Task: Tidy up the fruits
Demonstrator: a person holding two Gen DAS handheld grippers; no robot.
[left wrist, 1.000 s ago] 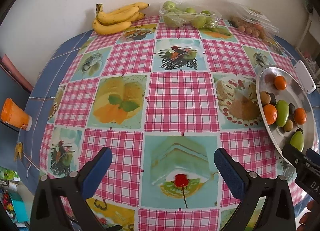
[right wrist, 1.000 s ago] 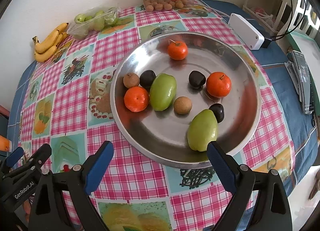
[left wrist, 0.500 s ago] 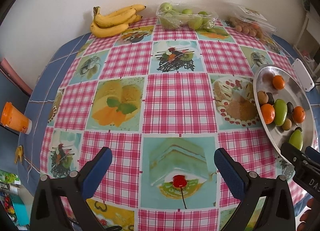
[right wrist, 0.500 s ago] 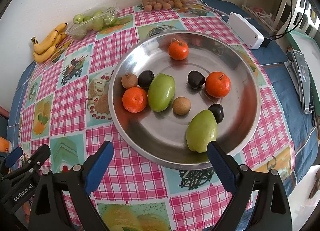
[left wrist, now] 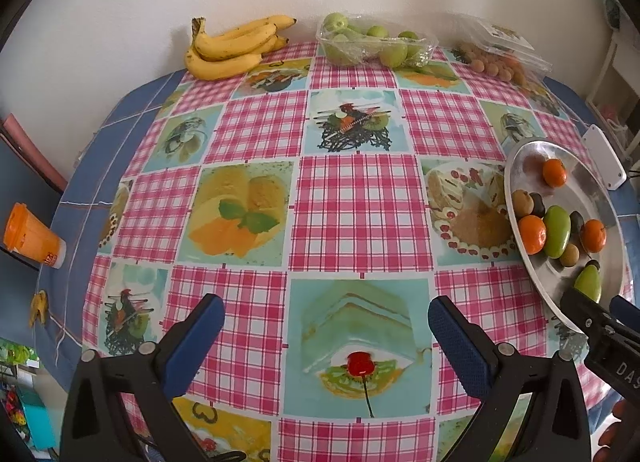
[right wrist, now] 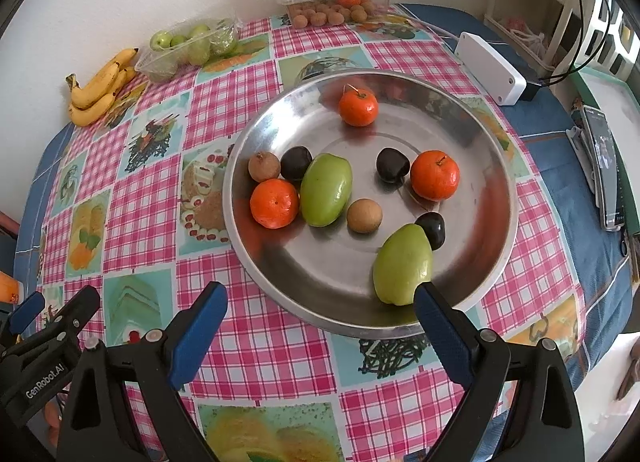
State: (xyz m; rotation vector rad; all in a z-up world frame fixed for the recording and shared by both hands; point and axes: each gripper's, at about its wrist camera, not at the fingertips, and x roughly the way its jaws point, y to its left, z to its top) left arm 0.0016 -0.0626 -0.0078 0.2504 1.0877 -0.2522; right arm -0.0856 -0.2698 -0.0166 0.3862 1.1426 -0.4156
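Fruits of mixed kinds sit scattered in the round steel tray (right wrist: 496, 165) mid-frame; packs line the top edge; sorting stage unclear; left gripper (left wrist: 326, 324) and right gripper (right wrist: 320, 308) both spread, empty.

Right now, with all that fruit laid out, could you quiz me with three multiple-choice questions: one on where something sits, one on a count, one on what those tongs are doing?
1. Where do the bananas lie?
A. on the metal tray
B. on the cloth by the wall
C. in a clear box

2. How many orange fruits are on the metal tray?
A. one
B. three
C. five

3. What state are the right tongs in?
A. open and empty
B. shut on a green fruit
C. shut on a banana

Answers:
1. B: the bunch rests at the table's far edge, beside the bag of green fruit.
2. B: three show among the green, dark and brown ones.
3. A: the jaws stand wide apart with nothing between them; the left tongs likewise.
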